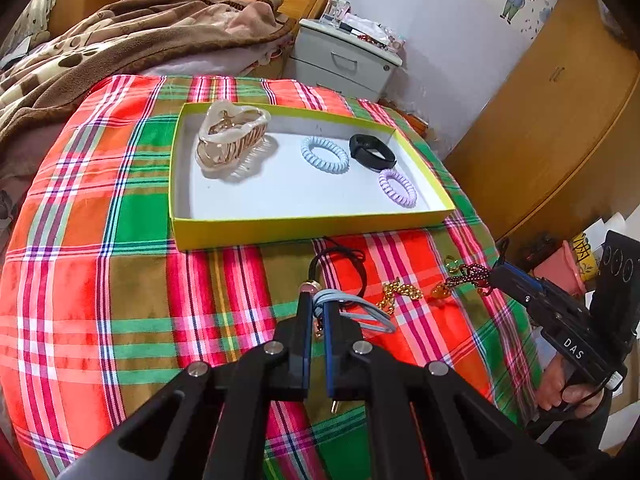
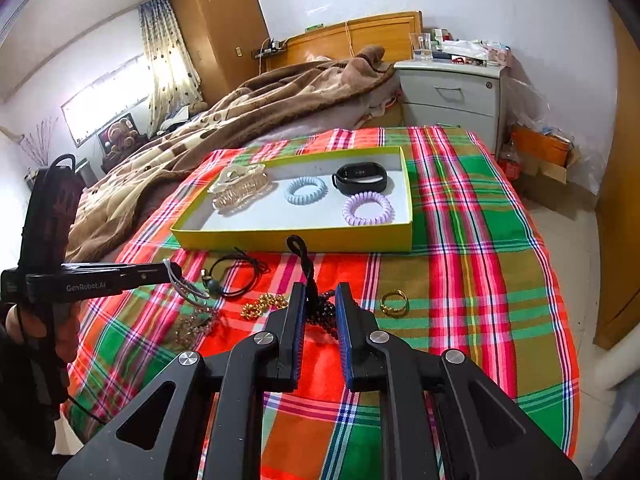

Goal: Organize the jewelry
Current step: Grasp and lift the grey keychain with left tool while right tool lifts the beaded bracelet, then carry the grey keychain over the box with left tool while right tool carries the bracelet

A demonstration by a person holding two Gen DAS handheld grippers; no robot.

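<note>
Your left claw is clenched on a grey-blue hair tie, whose loops hang out at 3 o'clock of the pads; they may catch the black cord necklace just beside it, so the cord could come up with them. Your right claw grasps a dark bead bracelet by its black tassel cord; the grip looks thin, and the beads could slip down on the plaid bedspread. Gold chain and gold ring lie near, easy to drag. The yellow box waits at 12 o'clock, already holding a hair claw clip, two spiral hair ties and a black band.
</note>
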